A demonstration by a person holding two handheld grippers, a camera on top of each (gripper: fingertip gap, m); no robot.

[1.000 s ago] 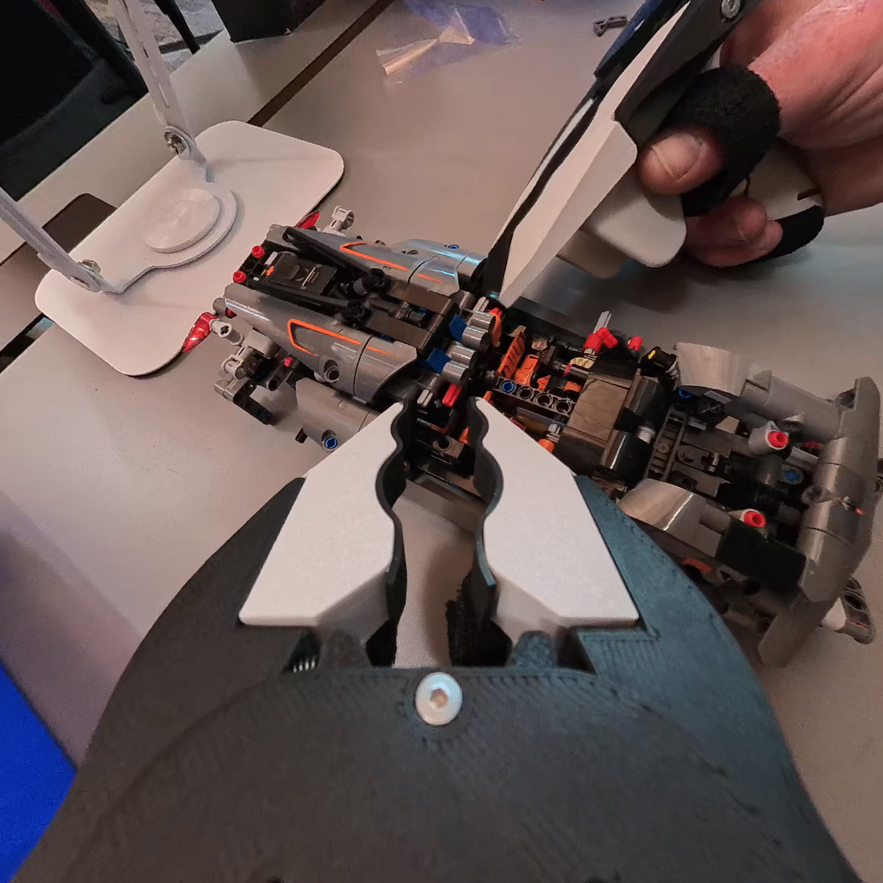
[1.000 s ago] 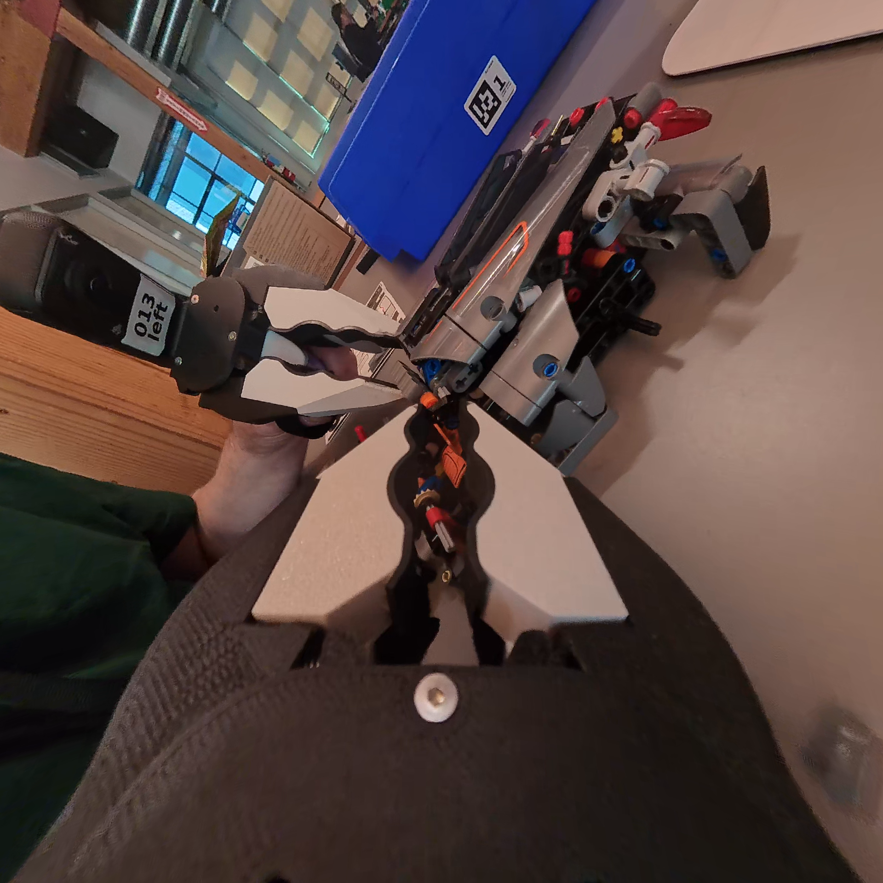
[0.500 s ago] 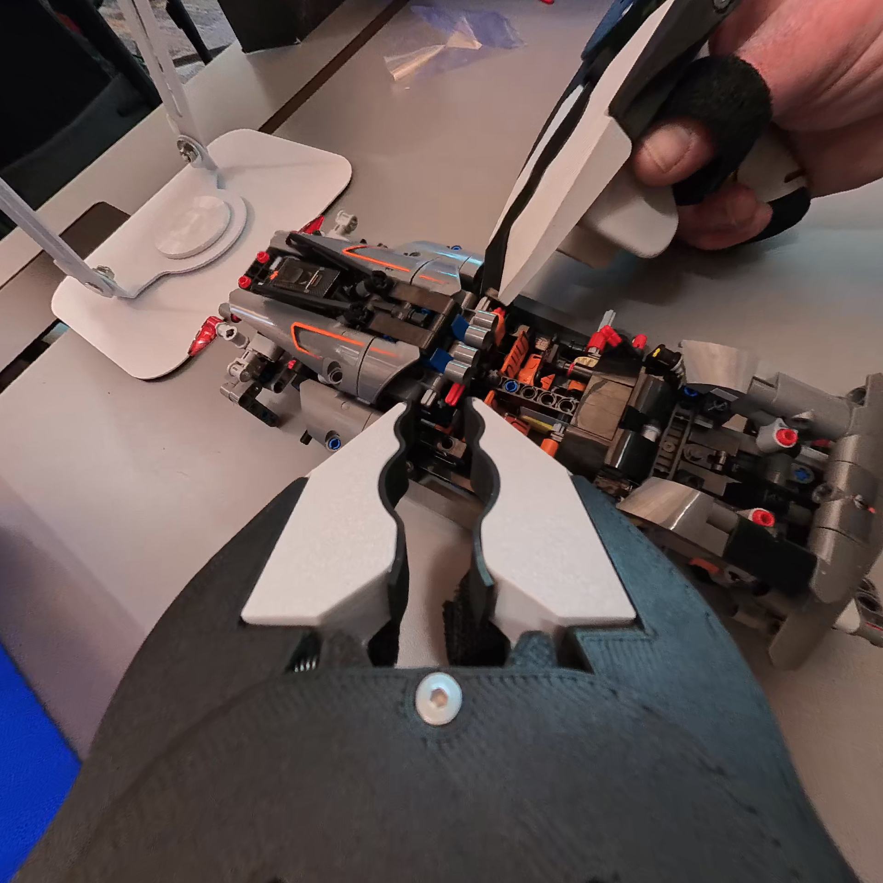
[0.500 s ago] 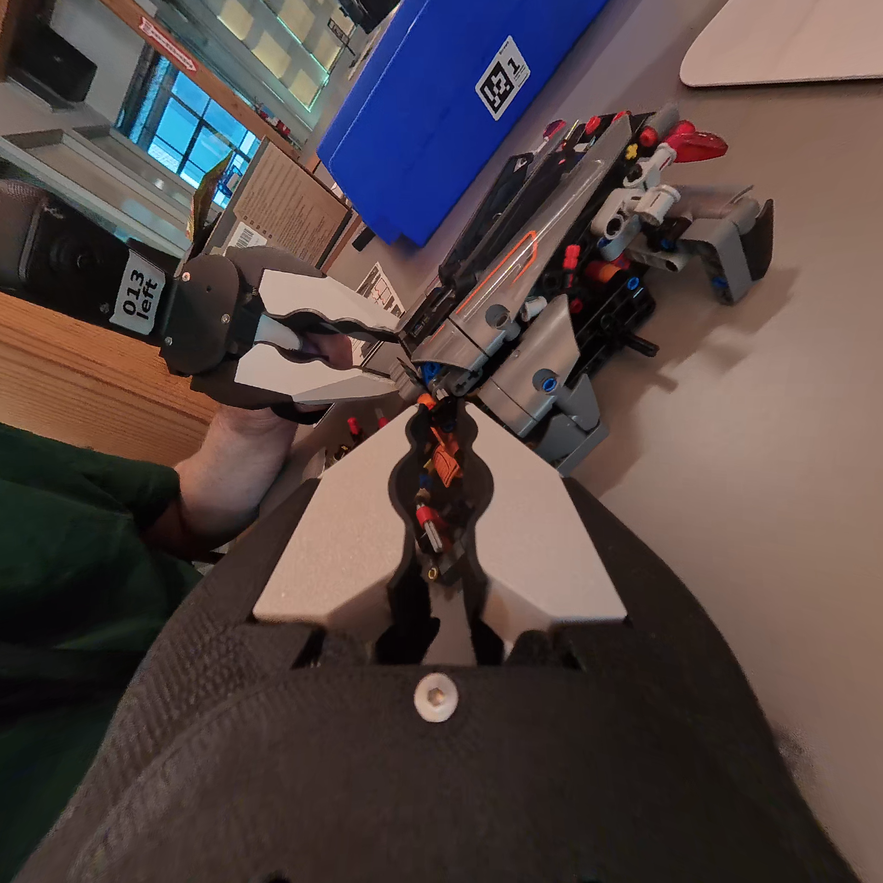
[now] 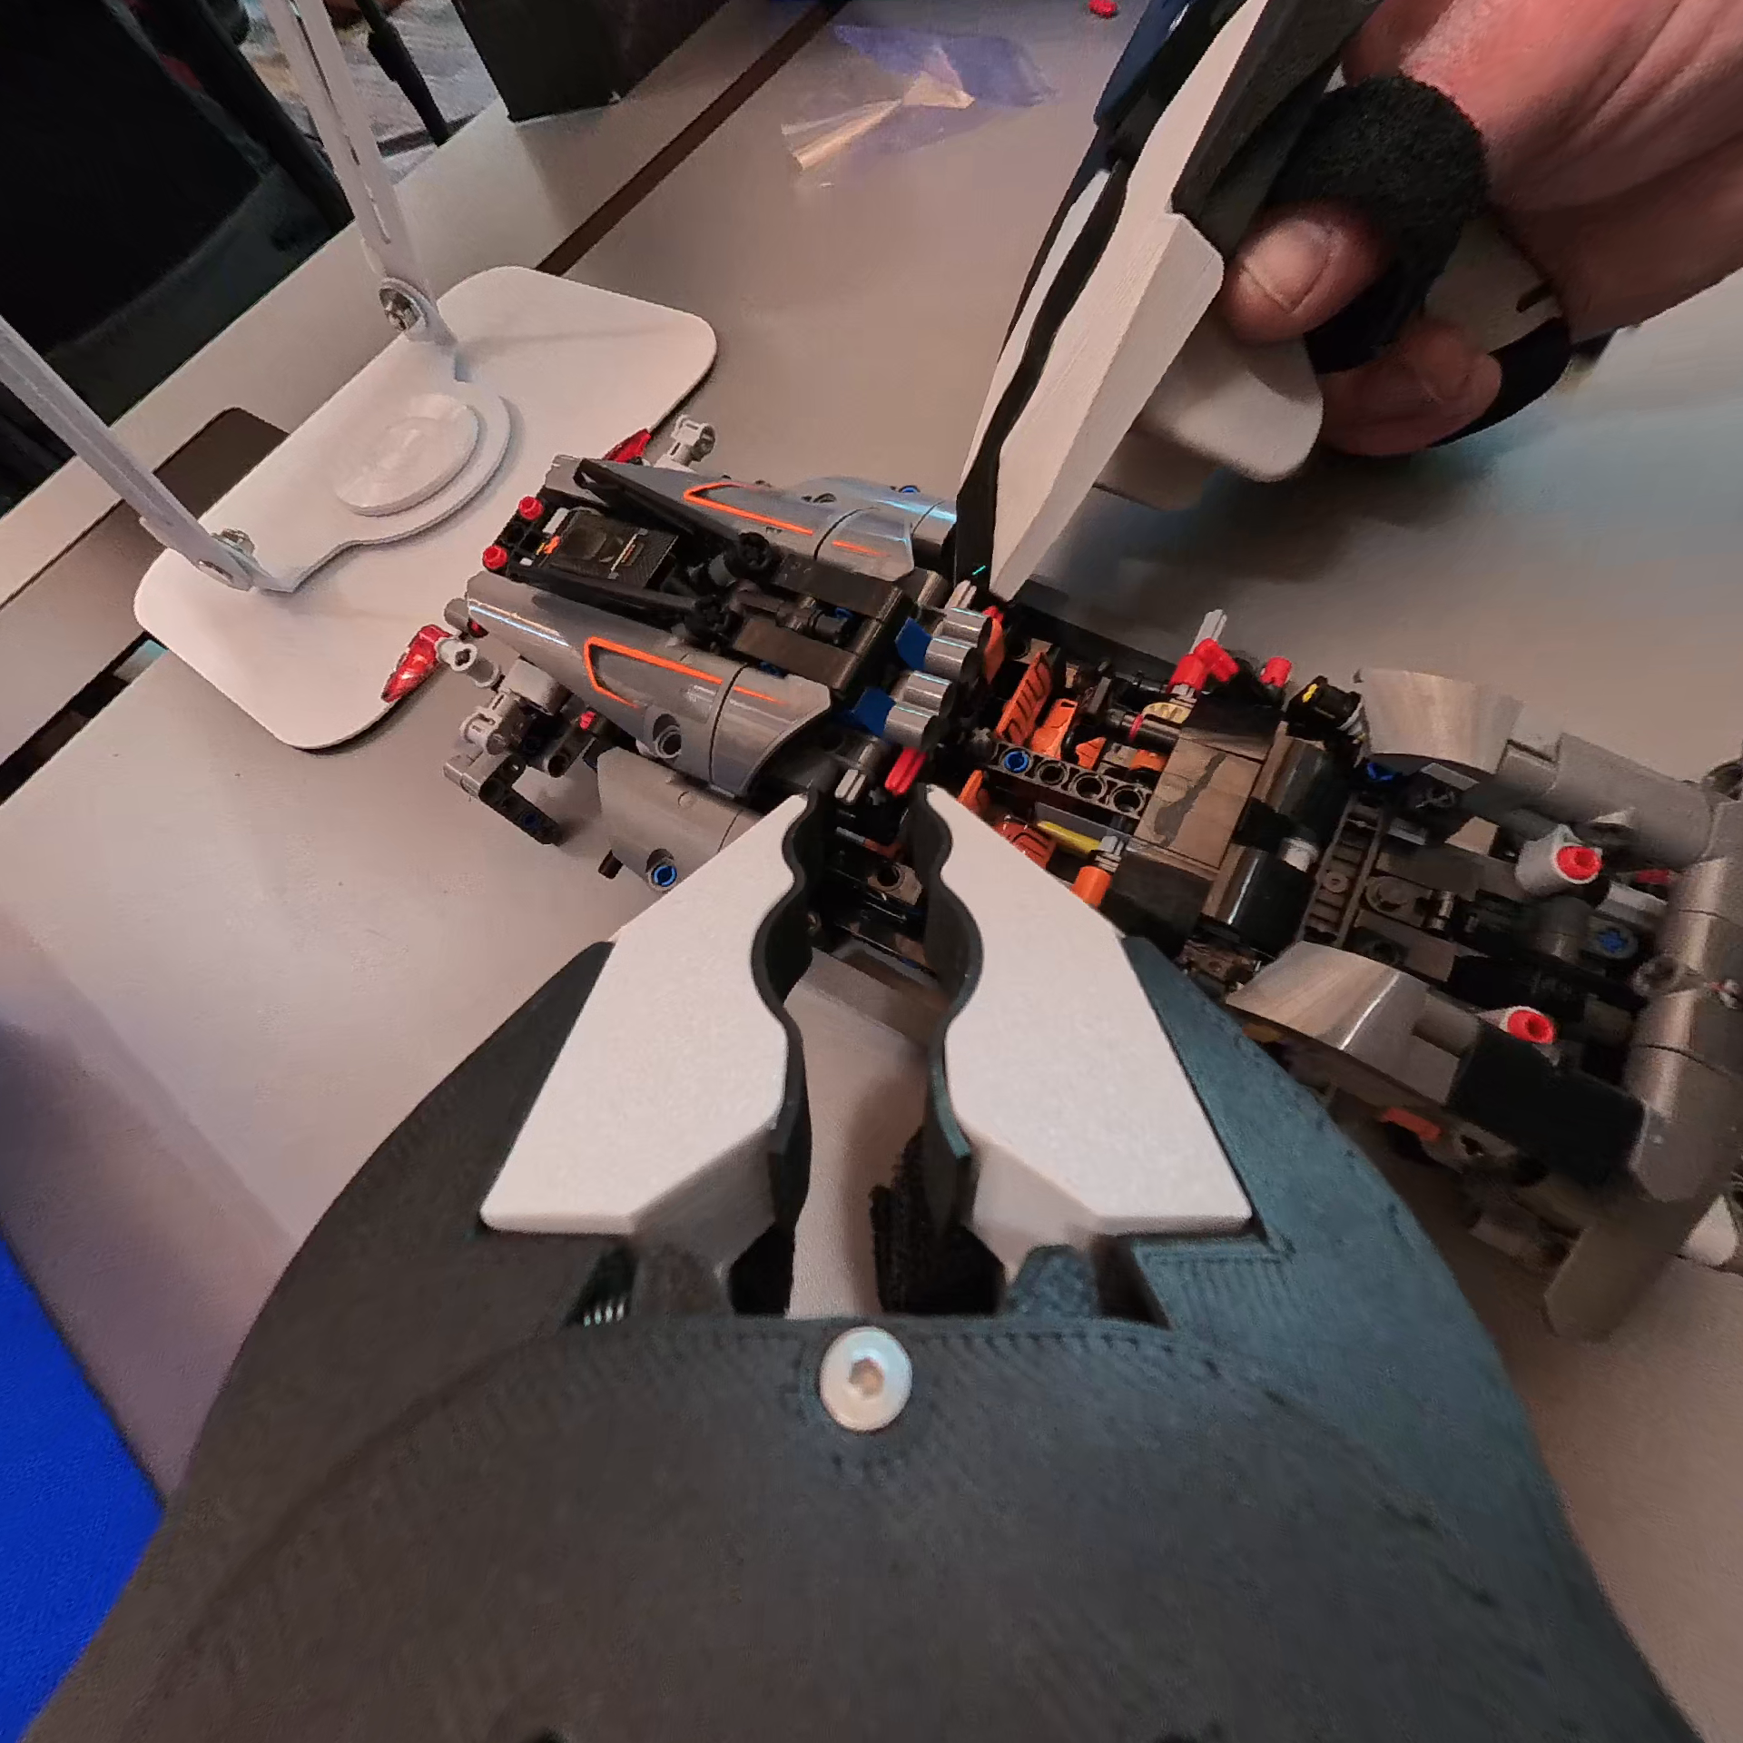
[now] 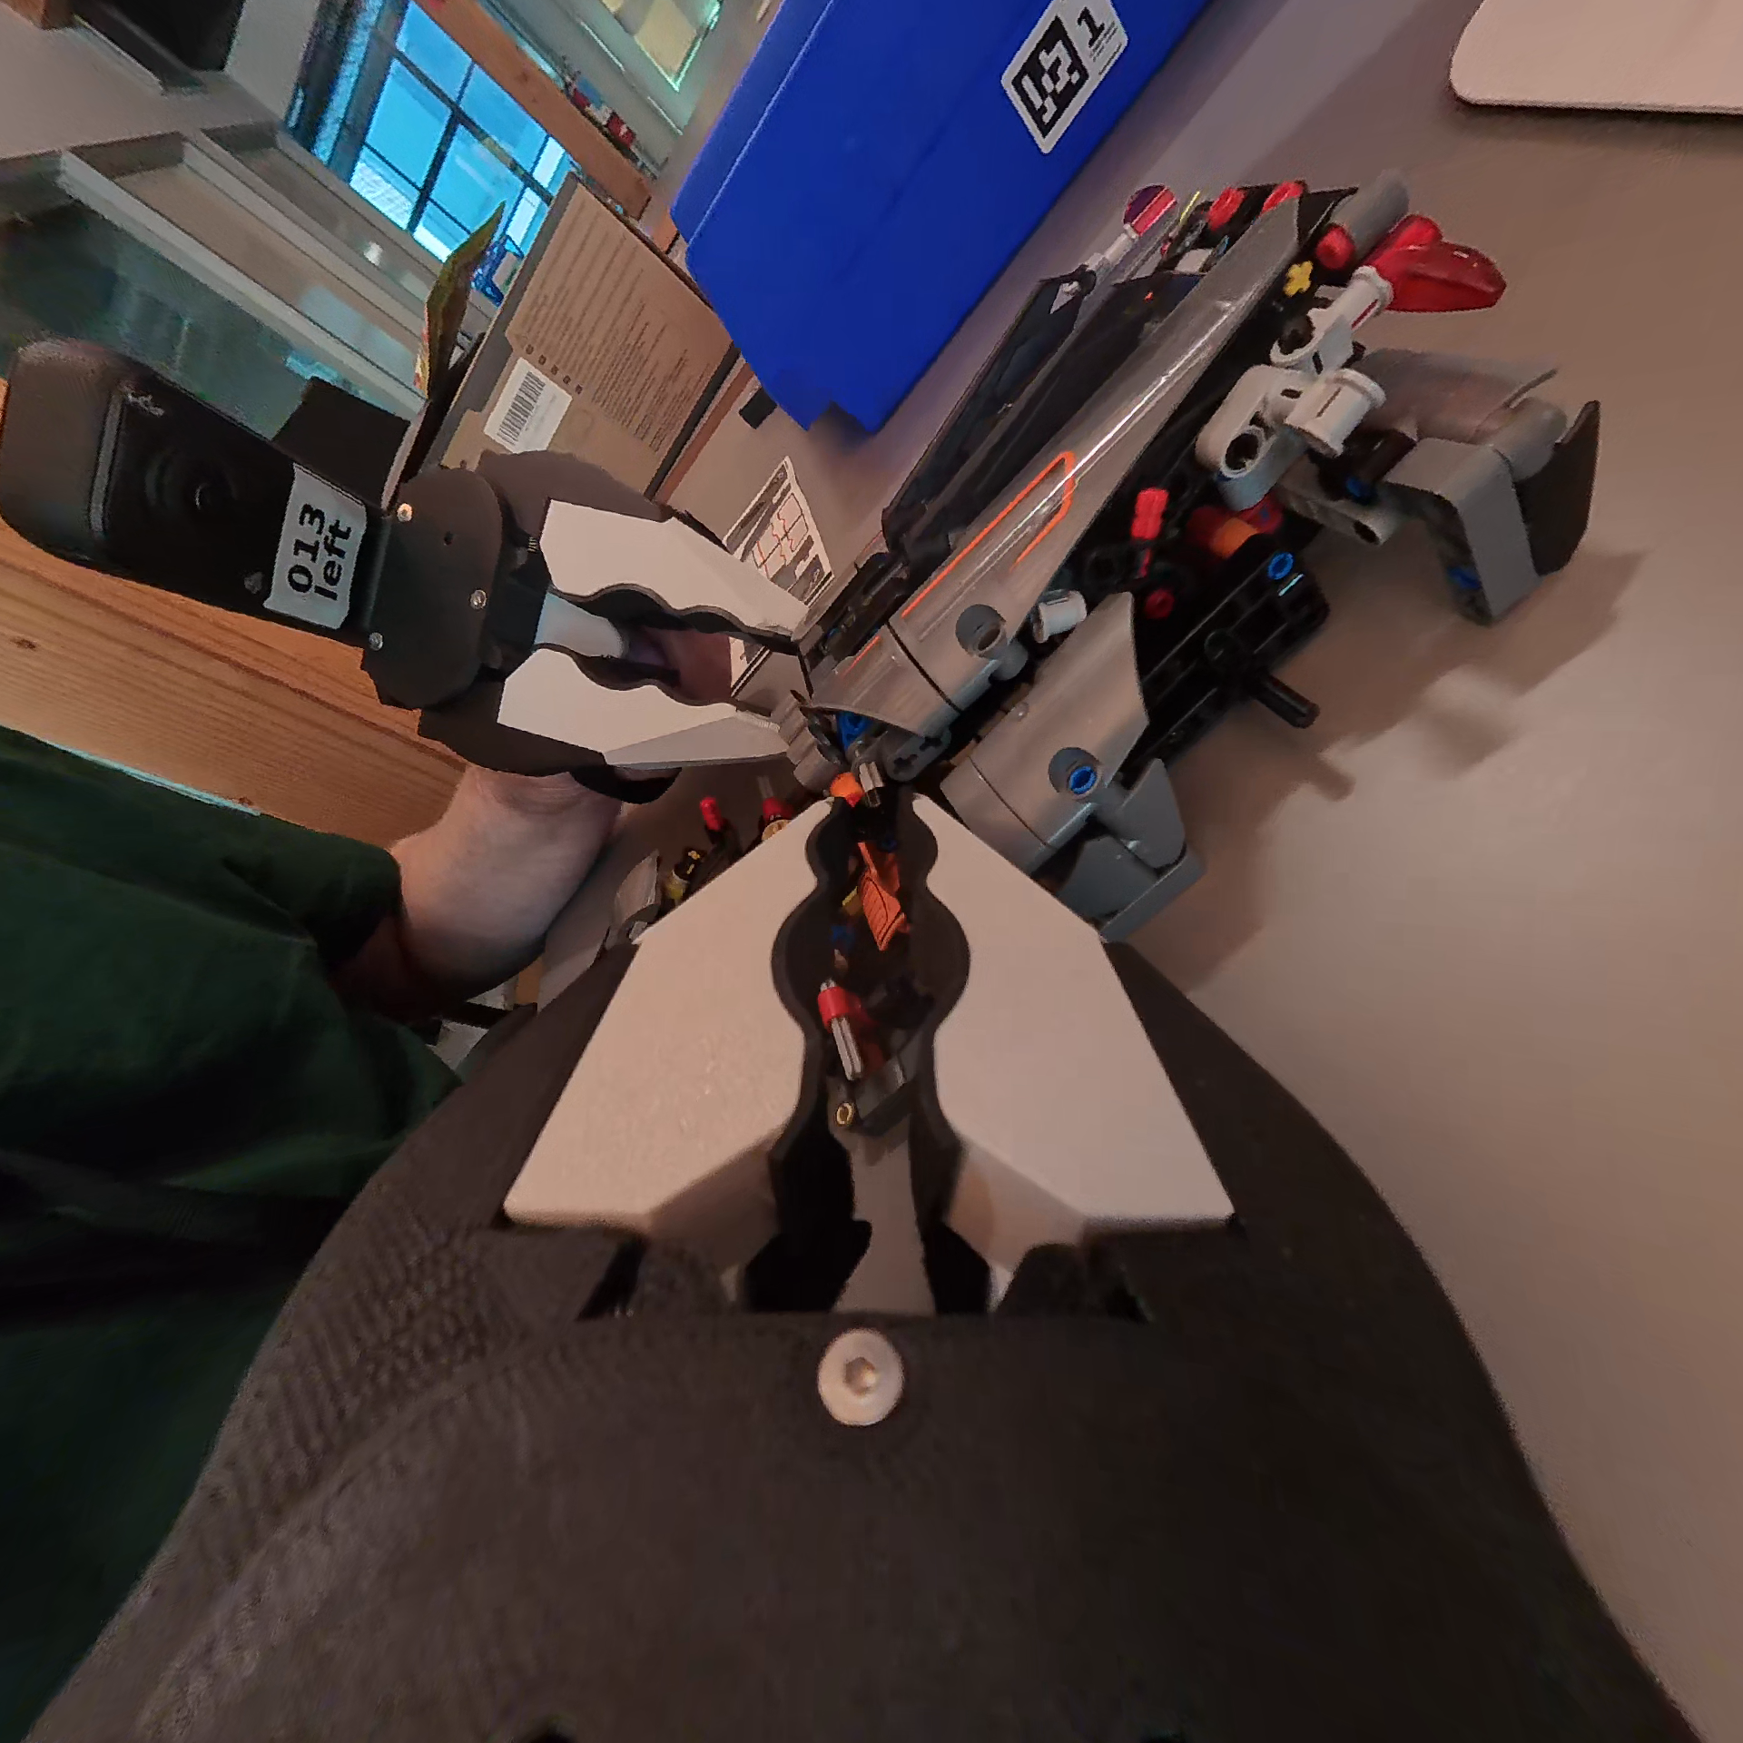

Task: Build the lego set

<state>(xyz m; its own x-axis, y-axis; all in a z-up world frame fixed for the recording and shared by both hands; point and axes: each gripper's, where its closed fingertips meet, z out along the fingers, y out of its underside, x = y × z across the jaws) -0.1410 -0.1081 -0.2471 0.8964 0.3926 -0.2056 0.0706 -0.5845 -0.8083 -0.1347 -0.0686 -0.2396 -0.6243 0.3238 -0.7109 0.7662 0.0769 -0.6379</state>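
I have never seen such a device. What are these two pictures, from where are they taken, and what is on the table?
A person holds a two-finger gripper in each hand; each carries a camera looking along its fingers. One picture is from the left gripper, the other from the right gripper. On the grey table lies a half-built lego car. Both grippers close in on its middle from opposite sides, jaws a little apart; whether either grips it is unclear. Nearby: a white stand and a blue box.

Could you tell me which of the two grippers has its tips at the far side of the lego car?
The right gripper: it reaches down from above behind the car, while the left gripper meets the car's near side.
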